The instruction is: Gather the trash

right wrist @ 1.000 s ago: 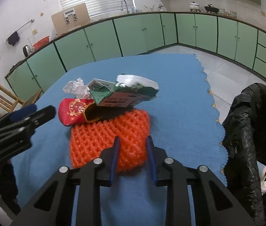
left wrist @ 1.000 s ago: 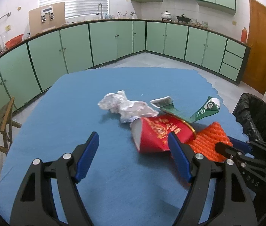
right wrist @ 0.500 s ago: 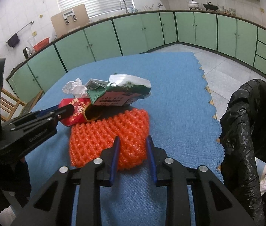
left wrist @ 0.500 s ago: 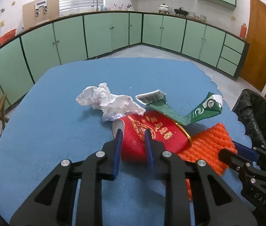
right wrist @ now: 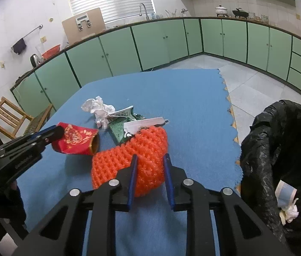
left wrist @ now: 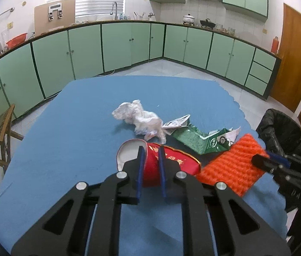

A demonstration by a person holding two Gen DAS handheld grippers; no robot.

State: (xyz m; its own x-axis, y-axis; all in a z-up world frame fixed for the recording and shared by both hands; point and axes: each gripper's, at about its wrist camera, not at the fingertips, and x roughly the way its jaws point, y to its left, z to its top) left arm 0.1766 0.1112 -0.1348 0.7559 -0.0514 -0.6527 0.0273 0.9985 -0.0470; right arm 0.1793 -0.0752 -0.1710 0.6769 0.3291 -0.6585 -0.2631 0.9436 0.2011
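Currently we log: left gripper (left wrist: 150,149) closing on a red paper cup (left wrist: 167,166) with gold lettering, unreadable; right gripper (right wrist: 149,160) closing on orange foam netting (right wrist: 129,160) near the tabletop's (right wrist: 193,98) right edge.

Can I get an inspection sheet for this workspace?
Surface: blue tablecloth over the table.
Job's things: red paper cup, orange foam net, green wrapper, crumpled tissue, black bin bag holding scraps.
Clutter: nothing seen.
Grippers: left gripper jaws closing on the cup; right gripper jaws closing on the net.
Cables: nothing seen.
Surroundings: green cabinets, wooden chair, door.
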